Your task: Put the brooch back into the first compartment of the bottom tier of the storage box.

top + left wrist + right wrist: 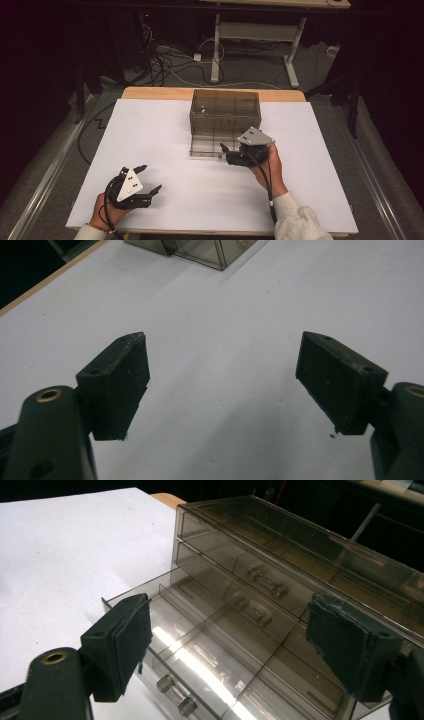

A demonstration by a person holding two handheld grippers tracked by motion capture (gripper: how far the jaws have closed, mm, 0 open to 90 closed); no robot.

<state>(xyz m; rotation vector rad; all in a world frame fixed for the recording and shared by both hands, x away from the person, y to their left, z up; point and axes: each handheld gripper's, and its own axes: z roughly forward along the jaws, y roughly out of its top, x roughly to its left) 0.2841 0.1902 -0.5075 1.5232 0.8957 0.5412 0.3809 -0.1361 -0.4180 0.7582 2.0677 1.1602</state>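
The right claw (226,153) is hanging released, jaws spread wide and empty, over the pulled-out bottom drawer (215,665) of a smoky clear drawer box (225,117) sitting at the tabletop's (165,150) far middle. The left claw (148,179) is resting released near the front-left, well apart from the box. No labels or writing are showing anywhere.

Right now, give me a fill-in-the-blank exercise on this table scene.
1. The drawer box has its ____ drawer pulled out.
2. The right gripper hovers at that drawer with its jaws ____.
3. The left gripper holds ____ between its jaws.
4. The open drawer is split into compartments by clear ____.

Missing words: bottom; open; nothing; dividers
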